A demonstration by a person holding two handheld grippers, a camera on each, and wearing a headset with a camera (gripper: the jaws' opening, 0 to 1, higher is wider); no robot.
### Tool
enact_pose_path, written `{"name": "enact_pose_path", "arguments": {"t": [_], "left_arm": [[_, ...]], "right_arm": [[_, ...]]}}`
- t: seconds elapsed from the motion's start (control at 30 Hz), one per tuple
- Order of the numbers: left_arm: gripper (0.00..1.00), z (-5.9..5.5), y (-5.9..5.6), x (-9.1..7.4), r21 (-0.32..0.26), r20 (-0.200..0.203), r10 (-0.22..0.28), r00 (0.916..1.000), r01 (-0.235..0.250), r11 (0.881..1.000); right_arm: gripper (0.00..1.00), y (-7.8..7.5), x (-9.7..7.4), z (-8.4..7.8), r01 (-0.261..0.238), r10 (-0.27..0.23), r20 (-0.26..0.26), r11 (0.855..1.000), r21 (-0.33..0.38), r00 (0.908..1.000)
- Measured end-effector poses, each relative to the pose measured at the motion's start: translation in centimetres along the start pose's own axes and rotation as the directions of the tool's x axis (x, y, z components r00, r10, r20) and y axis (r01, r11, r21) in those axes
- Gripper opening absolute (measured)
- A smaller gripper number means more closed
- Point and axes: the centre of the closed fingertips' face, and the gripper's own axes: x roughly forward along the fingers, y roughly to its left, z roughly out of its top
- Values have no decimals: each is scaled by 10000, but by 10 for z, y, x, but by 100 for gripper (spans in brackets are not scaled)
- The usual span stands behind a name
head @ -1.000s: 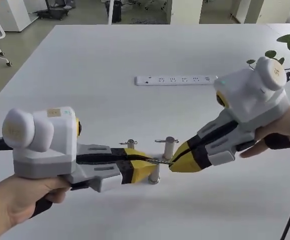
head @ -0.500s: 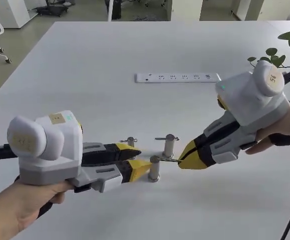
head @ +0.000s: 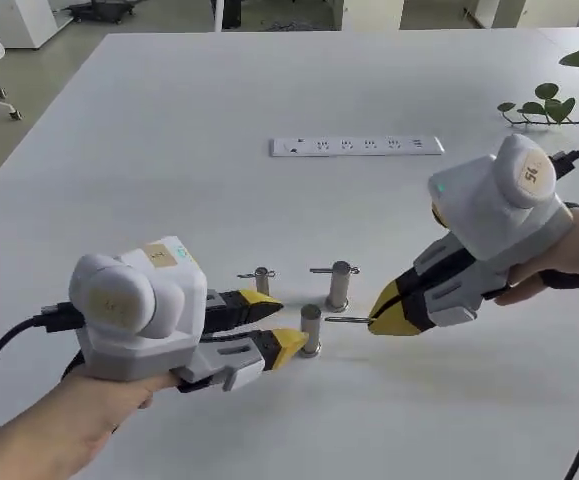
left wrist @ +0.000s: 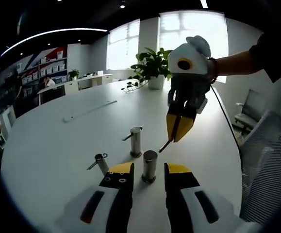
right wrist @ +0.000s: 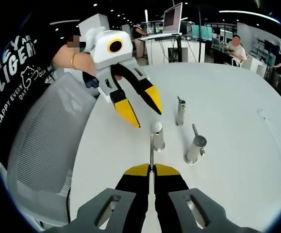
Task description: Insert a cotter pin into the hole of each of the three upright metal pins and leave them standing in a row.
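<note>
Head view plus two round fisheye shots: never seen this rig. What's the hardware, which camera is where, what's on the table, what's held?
There is no robot here: a person holds a two-jaw gripper in each hand. The wide picture comes from a headset camera looking down. Each round picture comes from a camera riding on one gripper and looking along its jaws.

Three upright metal pins stand on the white table. The back-left pin and the back-right pin each have a cotter pin through them. The near pin has none.

The left gripper is open at the near pin. The right gripper is shut on a cotter pin aimed at that pin. Farther back are a power strip and a plant.
</note>
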Motion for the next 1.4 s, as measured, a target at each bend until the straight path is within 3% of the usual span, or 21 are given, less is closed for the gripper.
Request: {"name": "enact_pose_path", "arguments": {"t": [0.6,0.87,1.4], "left_arm": [[19,-14,0,27,16,-409,218,9989,-218,9998],[12,-21,0,30,-6,-576,287,9979,-288,9996],[12,-26,1,33,-464,-475,134,9988,-156,9988]], "right_arm": [[0,-7,6,1,103,-103,46,9999,2,9999],[0,-7,8,4,13,-13,52,9999,-126,10000],[0,-10,18,12,-122,110,-193,9980,-627,9998]]}}
